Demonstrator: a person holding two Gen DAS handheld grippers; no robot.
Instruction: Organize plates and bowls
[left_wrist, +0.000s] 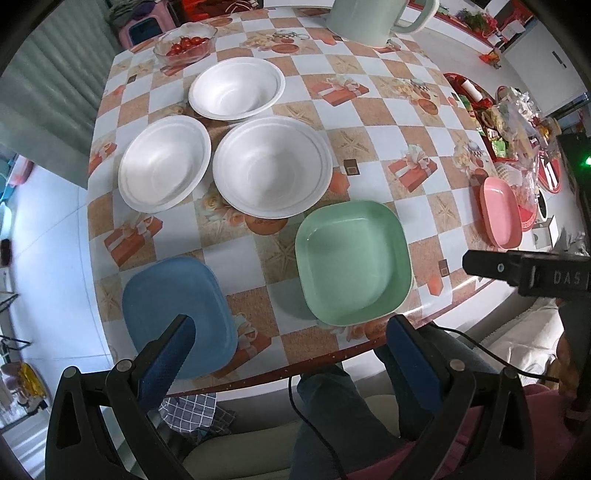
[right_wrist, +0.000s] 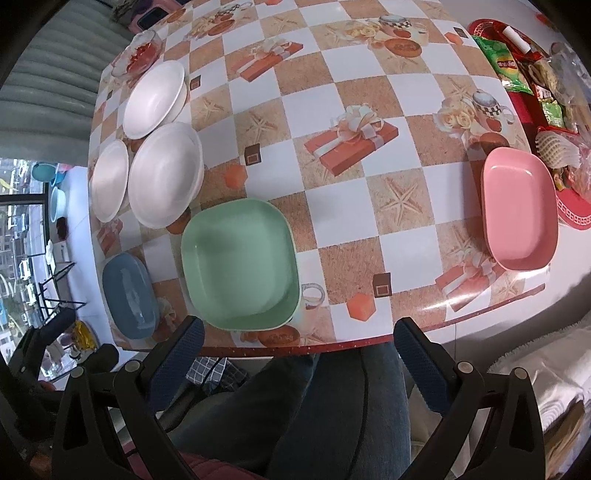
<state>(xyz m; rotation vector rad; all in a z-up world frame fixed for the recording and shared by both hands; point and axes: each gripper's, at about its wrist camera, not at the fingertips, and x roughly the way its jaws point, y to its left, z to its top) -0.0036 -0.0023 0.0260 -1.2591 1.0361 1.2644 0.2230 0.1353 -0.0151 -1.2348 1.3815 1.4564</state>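
Observation:
Three white bowls stand in a cluster at the left of the table: a far one (left_wrist: 236, 88), a left one (left_wrist: 164, 164) and a big near one (left_wrist: 272, 166). A green square plate (left_wrist: 352, 260) (right_wrist: 240, 264) lies near the front edge. A blue plate (left_wrist: 177, 312) (right_wrist: 127, 295) lies at the front left, a pink plate (left_wrist: 500, 212) (right_wrist: 519, 208) at the right. My left gripper (left_wrist: 291, 354) is open and empty above the front edge, between the blue and green plates. My right gripper (right_wrist: 299, 354) is open and empty, off the front edge.
A glass bowl of tomatoes (left_wrist: 184, 42) and a pale green kettle (left_wrist: 369, 18) stand at the back. A red tray of snacks (right_wrist: 532, 70) fills the right side. The table's front edge (right_wrist: 295, 349) lies just ahead, with the person's legs (right_wrist: 314, 406) below.

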